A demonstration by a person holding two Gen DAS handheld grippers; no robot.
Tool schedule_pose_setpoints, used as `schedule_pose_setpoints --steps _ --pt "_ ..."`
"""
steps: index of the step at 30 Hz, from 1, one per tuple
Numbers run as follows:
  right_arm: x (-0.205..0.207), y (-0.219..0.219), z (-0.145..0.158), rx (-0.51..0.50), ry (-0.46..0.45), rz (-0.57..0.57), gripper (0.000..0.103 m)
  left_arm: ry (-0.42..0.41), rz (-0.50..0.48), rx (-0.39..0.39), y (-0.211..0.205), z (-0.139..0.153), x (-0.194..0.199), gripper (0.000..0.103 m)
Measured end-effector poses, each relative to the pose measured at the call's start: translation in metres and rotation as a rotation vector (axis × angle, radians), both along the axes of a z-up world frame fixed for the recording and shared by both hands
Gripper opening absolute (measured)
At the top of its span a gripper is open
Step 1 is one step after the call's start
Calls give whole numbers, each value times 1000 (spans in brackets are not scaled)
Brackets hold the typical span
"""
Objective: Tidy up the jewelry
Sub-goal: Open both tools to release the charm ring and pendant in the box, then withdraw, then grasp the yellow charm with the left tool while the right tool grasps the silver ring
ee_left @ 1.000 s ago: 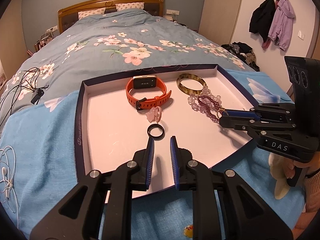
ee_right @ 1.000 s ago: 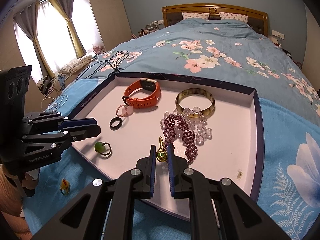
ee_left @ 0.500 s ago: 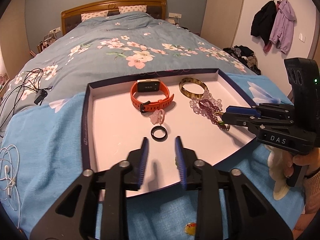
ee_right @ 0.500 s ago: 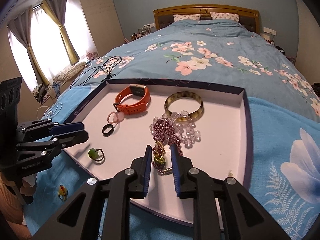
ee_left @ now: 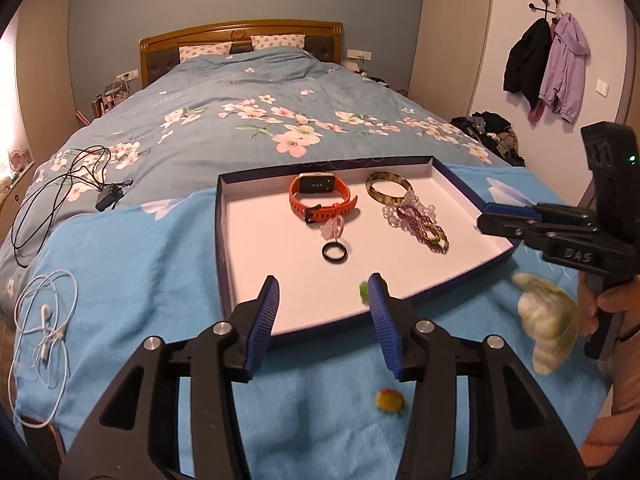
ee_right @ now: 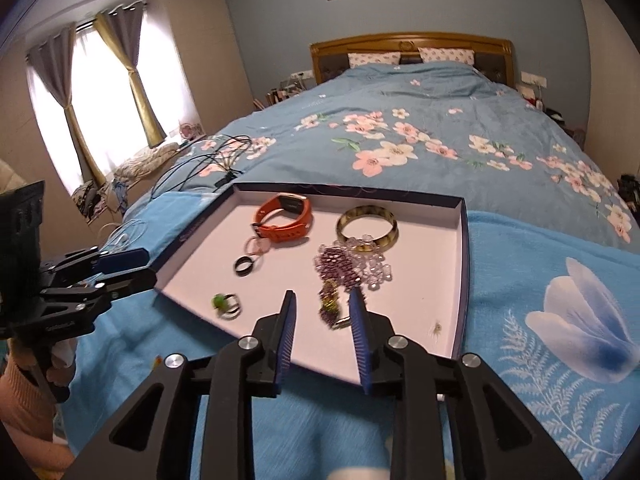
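Note:
A shallow tray with a dark-blue rim and a white floor lies on the bed. In it are an orange watch, a brown bangle, purple and clear bead bracelets, a pink ring, a black ring and a green ring. My left gripper hangs over the tray's near edge, its jaws opening and empty. My right gripper hovers over the near end of the purple bracelet, its jaws opening and not touching it.
Black cables and white earphones lie on the bedding left of the tray. A small yellow-red thing sits on the blue blanket in front. A cream soft object is beside the person's hand. A tiny charm lies near the tray's right corner.
Both grippers have drawn back and risen from the tray, and both pairs of jaws have spread from nearly shut. The jewelry in the tray has stayed in place.

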State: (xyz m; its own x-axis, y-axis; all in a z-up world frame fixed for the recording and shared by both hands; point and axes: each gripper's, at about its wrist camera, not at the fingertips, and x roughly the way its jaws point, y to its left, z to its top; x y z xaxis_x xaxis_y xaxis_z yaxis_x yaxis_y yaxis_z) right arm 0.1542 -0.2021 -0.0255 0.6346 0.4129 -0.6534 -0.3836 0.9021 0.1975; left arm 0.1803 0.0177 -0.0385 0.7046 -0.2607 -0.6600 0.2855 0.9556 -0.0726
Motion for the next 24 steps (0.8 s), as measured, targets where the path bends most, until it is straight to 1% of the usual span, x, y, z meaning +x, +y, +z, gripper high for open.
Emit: schedule_pose_setpoints --steps 2,5,7,11,16,22,24 --pt "-10 0 6 -1 -15 14 33 -10 2 19 1 -1 -11 49" --pt "-25 1 11 -4 -33 27 34 -13 -9 41 0 -3 -23 50" --pt "-32 2 10 -2 -29 36 35 -18 -16 54 -1 -5 -33 50" --pt "-48 6 3 -32 -16 57 36 -19 -33 63 -3 -8 -47 53" --pt "-65 11 -12 -49 22 78 36 -13 -60 81 -10 -15 -62 55" --pt "-79 24 -25 -70 61 118 36 14 -75 83 -15 -26 -71 57" --pt "-81 28 -28 -79 65 127 38 18 -74 85 -16 -27 -72 58"
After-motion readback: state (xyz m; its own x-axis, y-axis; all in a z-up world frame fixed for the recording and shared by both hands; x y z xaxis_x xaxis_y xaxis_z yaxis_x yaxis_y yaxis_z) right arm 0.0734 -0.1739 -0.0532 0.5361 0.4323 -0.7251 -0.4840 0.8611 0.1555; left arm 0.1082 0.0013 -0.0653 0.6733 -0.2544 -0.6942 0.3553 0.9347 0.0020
